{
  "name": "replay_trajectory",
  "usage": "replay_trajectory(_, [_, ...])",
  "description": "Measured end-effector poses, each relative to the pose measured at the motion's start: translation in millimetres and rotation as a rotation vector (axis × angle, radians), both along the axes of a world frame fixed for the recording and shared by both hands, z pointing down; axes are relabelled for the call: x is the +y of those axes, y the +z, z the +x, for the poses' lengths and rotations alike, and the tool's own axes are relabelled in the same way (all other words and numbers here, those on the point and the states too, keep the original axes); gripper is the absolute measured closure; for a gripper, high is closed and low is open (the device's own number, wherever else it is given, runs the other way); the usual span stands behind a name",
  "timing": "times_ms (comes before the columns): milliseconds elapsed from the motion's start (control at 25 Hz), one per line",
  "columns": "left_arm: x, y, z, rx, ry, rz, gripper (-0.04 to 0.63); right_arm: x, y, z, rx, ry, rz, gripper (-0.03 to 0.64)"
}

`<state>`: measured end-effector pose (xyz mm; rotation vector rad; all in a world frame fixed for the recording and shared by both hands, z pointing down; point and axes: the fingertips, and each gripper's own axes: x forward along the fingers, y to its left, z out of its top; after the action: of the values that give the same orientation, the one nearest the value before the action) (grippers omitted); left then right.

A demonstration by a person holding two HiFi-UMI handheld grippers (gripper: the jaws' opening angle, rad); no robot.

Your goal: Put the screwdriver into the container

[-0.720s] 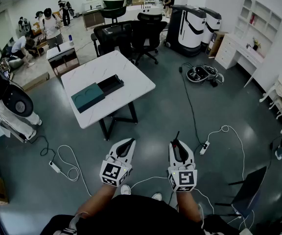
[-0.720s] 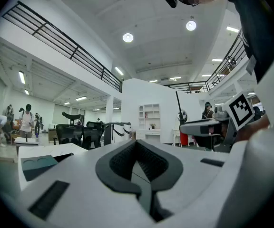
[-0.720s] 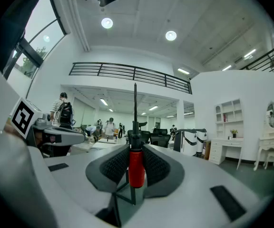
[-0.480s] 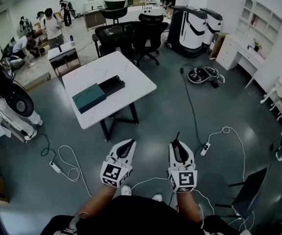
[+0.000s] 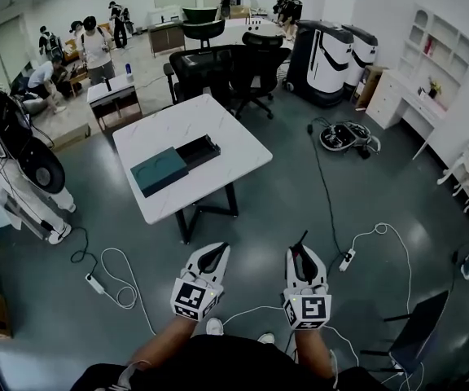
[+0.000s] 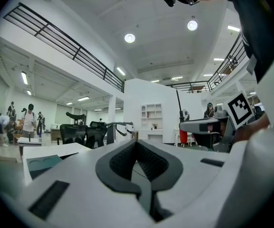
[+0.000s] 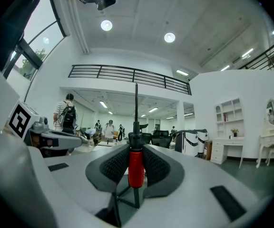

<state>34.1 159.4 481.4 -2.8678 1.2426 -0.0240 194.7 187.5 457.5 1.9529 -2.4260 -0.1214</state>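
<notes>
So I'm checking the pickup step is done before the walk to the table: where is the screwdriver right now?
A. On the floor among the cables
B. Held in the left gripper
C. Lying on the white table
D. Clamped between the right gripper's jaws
D: the right gripper view shows the screwdriver, with its red handle pinched between the jaws of the right gripper and its shaft pointing out past them, while the left gripper holds nothing.

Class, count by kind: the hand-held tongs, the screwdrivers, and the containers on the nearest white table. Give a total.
Tongs: 2 (left tongs, right tongs)
Screwdriver: 1, held in the right tongs
Container: 1
Total: 4
</notes>
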Motion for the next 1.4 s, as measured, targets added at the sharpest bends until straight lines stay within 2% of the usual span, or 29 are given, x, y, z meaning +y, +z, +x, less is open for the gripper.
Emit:
replay_trajectory(360, [-14,-1,-35,-0.006,0.025,0.022,0.591,-9,-4,-36,-0.006,0.021,0.01,0.517])
replay_trajectory(520, [-20,0,-38,-0.01,0.022,0.015,0.591,-11,0,-39,0.023,0.011,-0.004,0.517])
replay_trajectory(640, [-27,-3,-38,-0.004,0.013,0.024,0.591,-21,9,-36,0.003,-0.003,-0.021,0.517])
replay_trajectory(840, [-51,-17,-28,0.001,-0.012,0.065,0.592,-52,9,-22,-0.02,-0.026,-0.013,0.517])
replay_trajectory(1080, [-90,-15,-6,-0.045,-0.078,0.099,0.591,-96,-1,-10,-0.01,-0.097,0.027,0.517])
replay_trajectory(1400, [-136,-15,18,-0.04,-0.163,0.085,0.591,-147,-6,0,0.059,-0.196,0.055,0.517])
